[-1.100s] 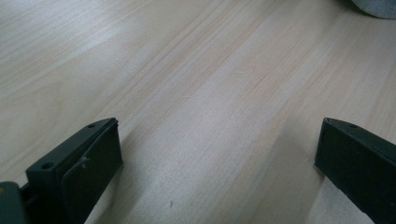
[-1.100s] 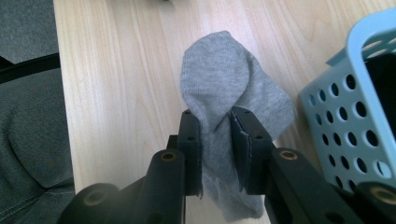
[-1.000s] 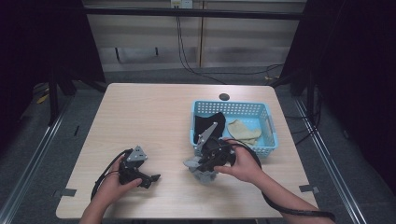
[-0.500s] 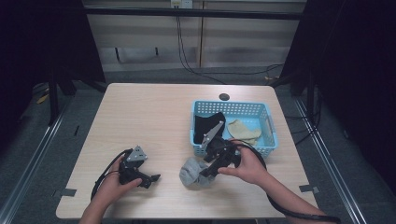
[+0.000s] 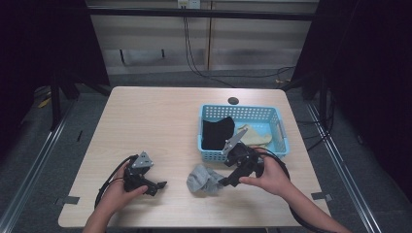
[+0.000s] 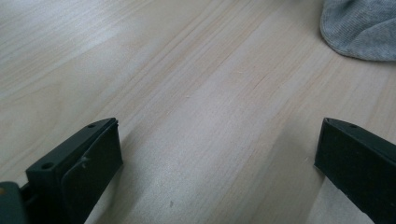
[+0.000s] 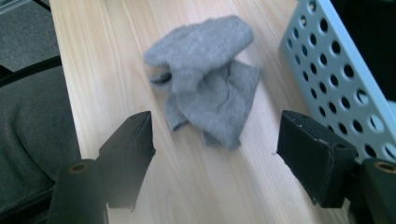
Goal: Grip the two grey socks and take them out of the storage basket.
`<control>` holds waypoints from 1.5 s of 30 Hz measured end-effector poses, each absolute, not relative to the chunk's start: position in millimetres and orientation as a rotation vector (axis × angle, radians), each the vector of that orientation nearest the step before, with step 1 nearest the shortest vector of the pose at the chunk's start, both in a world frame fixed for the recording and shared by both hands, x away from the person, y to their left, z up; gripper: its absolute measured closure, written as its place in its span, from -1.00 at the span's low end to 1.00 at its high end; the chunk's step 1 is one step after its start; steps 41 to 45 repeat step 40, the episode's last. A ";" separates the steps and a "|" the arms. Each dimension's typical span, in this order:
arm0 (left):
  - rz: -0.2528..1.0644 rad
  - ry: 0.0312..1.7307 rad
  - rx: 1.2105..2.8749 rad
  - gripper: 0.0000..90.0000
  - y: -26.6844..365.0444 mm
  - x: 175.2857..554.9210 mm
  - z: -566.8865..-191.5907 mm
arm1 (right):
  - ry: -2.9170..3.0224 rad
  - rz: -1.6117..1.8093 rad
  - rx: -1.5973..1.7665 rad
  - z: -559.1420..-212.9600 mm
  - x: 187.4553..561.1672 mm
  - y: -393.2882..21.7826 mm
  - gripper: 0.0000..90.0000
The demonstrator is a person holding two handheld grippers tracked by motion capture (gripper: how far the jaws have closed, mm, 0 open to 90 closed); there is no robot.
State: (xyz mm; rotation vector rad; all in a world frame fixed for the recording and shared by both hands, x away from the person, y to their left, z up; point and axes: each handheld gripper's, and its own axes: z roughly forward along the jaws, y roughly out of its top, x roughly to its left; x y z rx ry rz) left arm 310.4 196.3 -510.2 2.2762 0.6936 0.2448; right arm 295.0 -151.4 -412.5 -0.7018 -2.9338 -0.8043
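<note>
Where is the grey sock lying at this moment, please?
In the high view the grey sock lies crumpled on the table, in front of the blue basket, just left of the right hand-held gripper.

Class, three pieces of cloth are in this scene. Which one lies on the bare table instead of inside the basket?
The crumpled grey sock, lying on the wood just ahead of the right gripper. The black cloth and the beige cloth both lie inside the blue basket.

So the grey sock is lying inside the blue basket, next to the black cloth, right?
Not quite. The grey sock lies crumpled on the wooden table, outside the blue basket, as the high view shows. The black cloth is indeed inside the basket.
</note>
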 end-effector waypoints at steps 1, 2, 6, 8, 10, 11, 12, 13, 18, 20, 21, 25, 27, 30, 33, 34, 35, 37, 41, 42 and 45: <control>0.245 0.694 2.276 -1.00 196.3 310.4 -510.2 | -2.932 -0.800 -0.715 -413.0 293.8 -153.8 -0.41; 0.245 0.694 2.277 -1.00 196.3 310.5 -510.2 | -2.931 -0.798 -0.724 -414.0 293.1 -156.2 -0.42; 0.245 0.695 2.275 -1.00 196.2 310.4 -510.2 | -2.922 -0.784 -0.744 -419.8 290.5 -166.2 -0.43; 0.245 0.694 2.276 -1.00 196.2 310.4 -510.2 | -2.936 -0.774 -0.747 -422.6 289.4 -170.6 -0.43; 0.245 0.695 2.275 -1.00 196.2 310.4 -510.2 | -2.929 -0.781 -0.763 -425.0 288.3 -175.8 -0.44; 0.245 0.694 2.276 -1.00 196.2 310.4 -510.2 | -2.929 -0.786 -0.768 -426.2 287.9 -178.1 -0.44; 0.245 0.695 2.275 -1.00 196.2 310.4 -510.2 | -2.931 -0.783 -0.777 -427.4 287.6 -180.1 -0.44; 0.245 0.695 2.275 -1.00 196.2 310.4 -510.2 | -2.923 -0.792 -0.791 -428.8 286.7 -182.0 -0.45; 0.246 0.695 2.276 -1.00 196.2 310.4 -510.2 | -2.908 -0.824 -0.821 -438.1 282.9 -192.5 -0.45; 0.246 0.694 2.276 -1.00 196.2 310.4 -510.2 | -2.909 -0.837 -0.827 -442.9 281.3 -195.7 -0.45; 0.245 0.694 2.276 -1.00 196.2 310.4 -510.2 | -2.908 -0.840 -0.828 -446.0 280.5 -197.7 -0.46; 0.246 0.695 2.276 -1.00 196.2 310.4 -510.2 | -2.900 -0.855 -0.842 -461.1 276.6 -204.1 -0.46; 0.246 0.694 2.276 -1.00 196.2 310.4 -510.2 | -2.901 -0.864 -0.851 -470.1 274.2 -207.0 -0.46; 0.246 0.694 2.276 -1.00 196.2 310.4 -510.2 | -2.927 -0.913 -0.844 -484.1 273.3 -213.4 -0.48; 0.245 0.694 2.276 -1.00 196.2 310.4 -510.2 | -2.908 -1.012 -0.836 -491.9 272.8 -218.3 -0.51; 0.246 0.694 2.276 -1.00 196.2 310.4 -510.2 | -2.916 -1.019 -0.830 -492.3 272.8 -219.9 -0.51; 0.246 0.694 2.276 -1.00 196.2 310.4 -510.2 | -2.918 -1.036 -0.824 -493.3 272.7 -220.7 -0.51; 0.246 0.694 2.276 -1.00 196.1 310.3 -510.2 | -2.957 -1.071 -0.826 -496.2 270.1 -222.6 -0.52; 0.246 0.695 2.275 -1.00 196.3 309.9 -510.3 | -2.969 -1.106 -0.823 -498.6 267.5 -223.9 -0.53; 0.246 0.695 2.275 -1.00 196.3 309.9 -510.3 | -2.969 -1.106 -0.823 -498.6 267.5 -223.9 -0.53; 0.246 0.695 2.275 -1.00 196.3 309.9 -510.3 | -2.969 -1.106 -0.823 -498.6 267.5 -223.9 -0.53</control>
